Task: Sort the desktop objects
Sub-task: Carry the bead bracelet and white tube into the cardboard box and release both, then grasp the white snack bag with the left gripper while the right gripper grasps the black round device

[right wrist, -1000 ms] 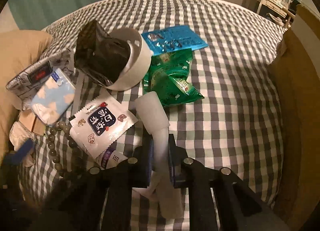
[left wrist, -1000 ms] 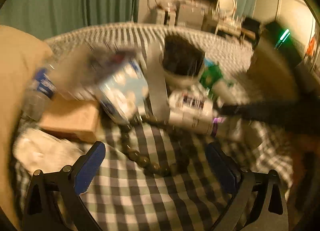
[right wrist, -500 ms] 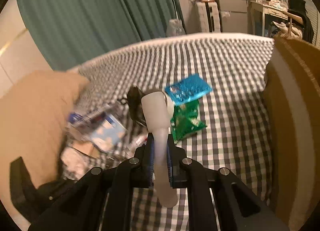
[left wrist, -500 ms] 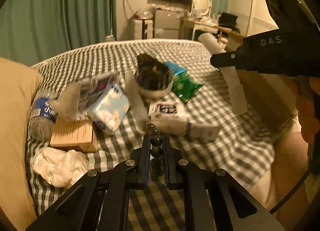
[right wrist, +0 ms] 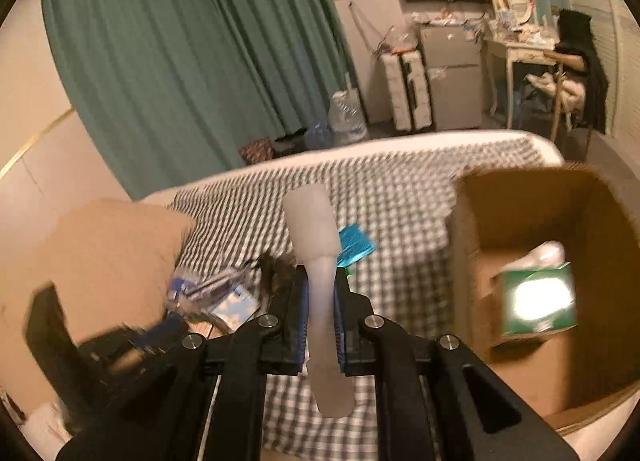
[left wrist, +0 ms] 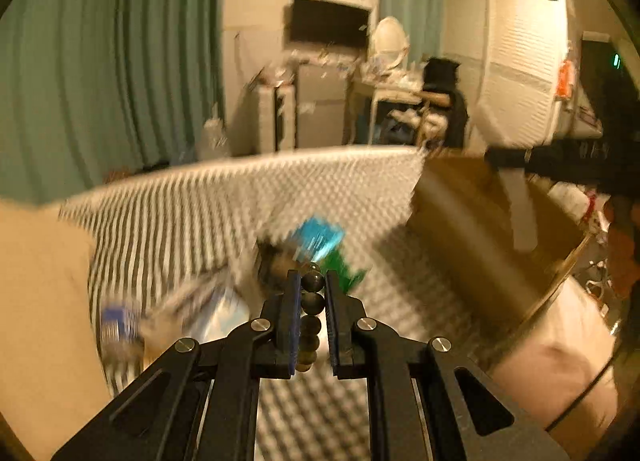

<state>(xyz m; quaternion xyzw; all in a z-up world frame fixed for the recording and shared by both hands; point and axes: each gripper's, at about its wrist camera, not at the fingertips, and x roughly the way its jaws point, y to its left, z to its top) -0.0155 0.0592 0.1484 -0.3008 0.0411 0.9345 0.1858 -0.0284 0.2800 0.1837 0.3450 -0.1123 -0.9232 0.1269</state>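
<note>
Bead string (left wrist: 311, 313) clamped between the pads of the left gripper (left wrist: 311, 301), raised above the checked bedcover (left wrist: 208, 201); the visible beads stack in a column between the pads and the free end hangs below them. A strand of this kind is judged limp and fairly light: it will swing and drape when carried, and round, hard beads may roll or slip out of flat pads. The safest hold is judged to be across one bead or on the cord between two, as now, with the loose length allowed to hang clear.

Pale tube-like object (right wrist: 320, 273) pinched at its narrow neck by the right gripper (right wrist: 320, 301), wider end pointing away from the camera, lower end protruding beneath the jaws. Its matte, translucent look suggests soft, light plastic or silicone that may bend or squash; the waist gives the pads a natural seat.

Cardboard box (right wrist: 520, 201) stands open at the right edge of the bed, already containing a green-and-white carton (right wrist: 536, 301). A blue packet (right wrist: 356, 245) and other blurred items remain near the middle of the bedcover. What lies at the left edge is too smeared to identify.
</note>
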